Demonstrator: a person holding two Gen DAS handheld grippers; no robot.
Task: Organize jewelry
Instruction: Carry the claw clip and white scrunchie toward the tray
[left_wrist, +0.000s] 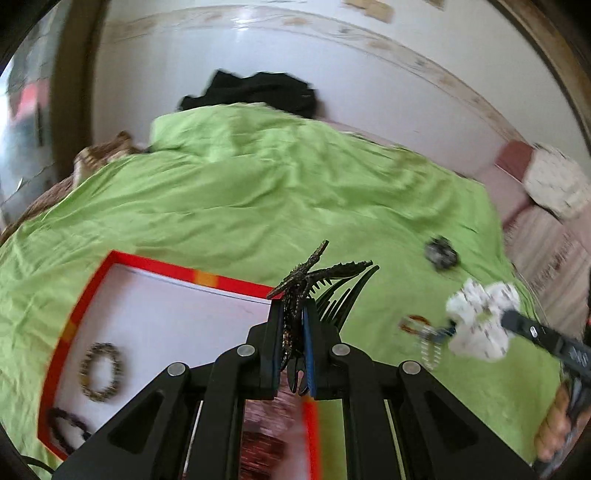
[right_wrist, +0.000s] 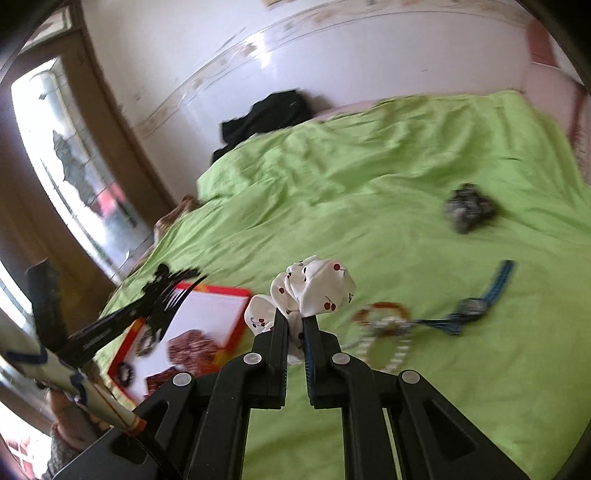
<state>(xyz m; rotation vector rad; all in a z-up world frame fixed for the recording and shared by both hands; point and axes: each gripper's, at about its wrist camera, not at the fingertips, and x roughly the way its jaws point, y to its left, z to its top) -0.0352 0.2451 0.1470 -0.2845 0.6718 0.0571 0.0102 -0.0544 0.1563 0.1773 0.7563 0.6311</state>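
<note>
My left gripper (left_wrist: 291, 325) has its fingers clenched on a dark beaded hair comb (left_wrist: 317, 280), whose black teeth fan out toward the right of the left wrist view. My right gripper (right_wrist: 294, 325) grips a white cherry-print scrunchie (right_wrist: 314, 291), bunched above the fingertips at the centre of the right wrist view. Just below and left of the comb lies the red-rimmed white box (left_wrist: 177, 271), already holding a beaded bracelet (left_wrist: 101, 371) at lower left. On the green bedspread (right_wrist: 369, 184), a blue-strapped watch (right_wrist: 476, 304) and a pearl bracelet (right_wrist: 384, 352) lie at centre right, and a dark scrunchie (right_wrist: 469, 208) lies further up. I judge this the carrying step: next, each piece must be moved over the box and released inside.
</note>
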